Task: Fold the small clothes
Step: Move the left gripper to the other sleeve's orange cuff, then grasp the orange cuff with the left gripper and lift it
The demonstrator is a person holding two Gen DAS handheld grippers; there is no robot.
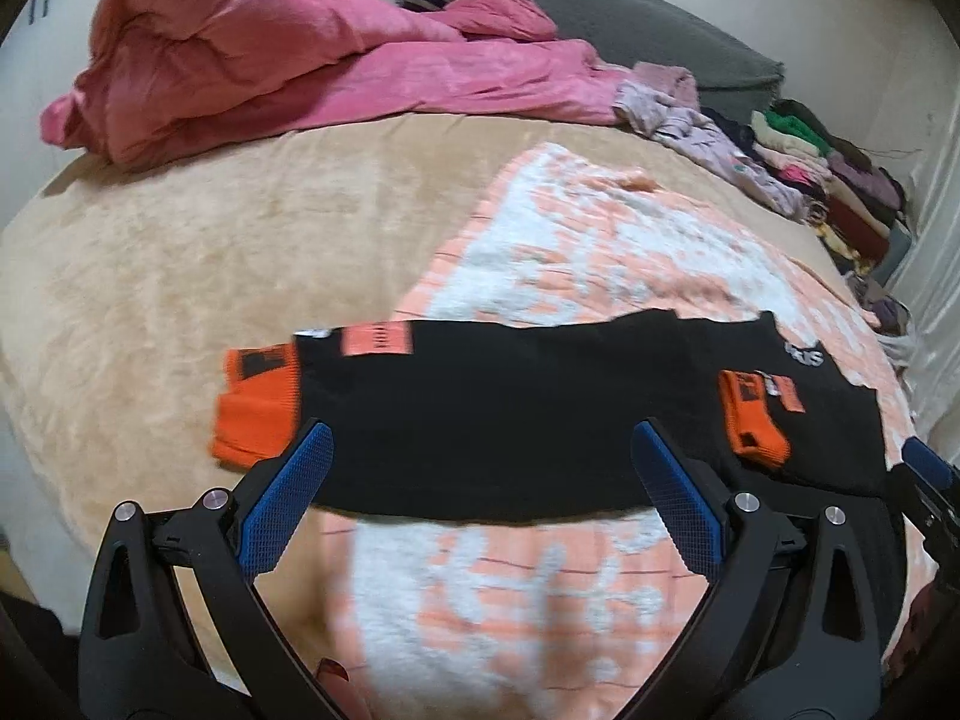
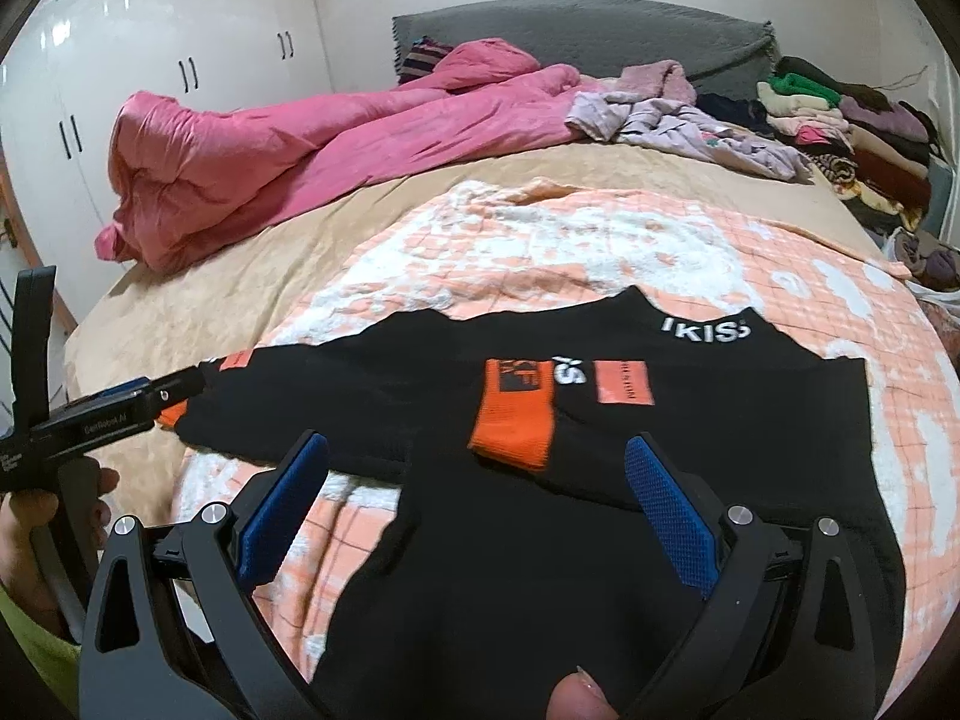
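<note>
Sweater [image 1: 516, 420] in black with orange cuffs stretches left to right across mid-frame on the peach blanket [image 1: 510, 600]. Left gripper [image 1: 480, 504] hovers spread at its lower edge; right gripper [image 2: 480, 510], likewise spread, sits lower over the body, nearer the folded-in cuff [image 2: 516, 414].

Soft, even indoor light. Glare streaks mark the glossy wardrobe doors [image 2: 120, 60] at upper left. Left wrist view is motion-blurred throughout; both frames bend strongly, with dark corners.
</note>
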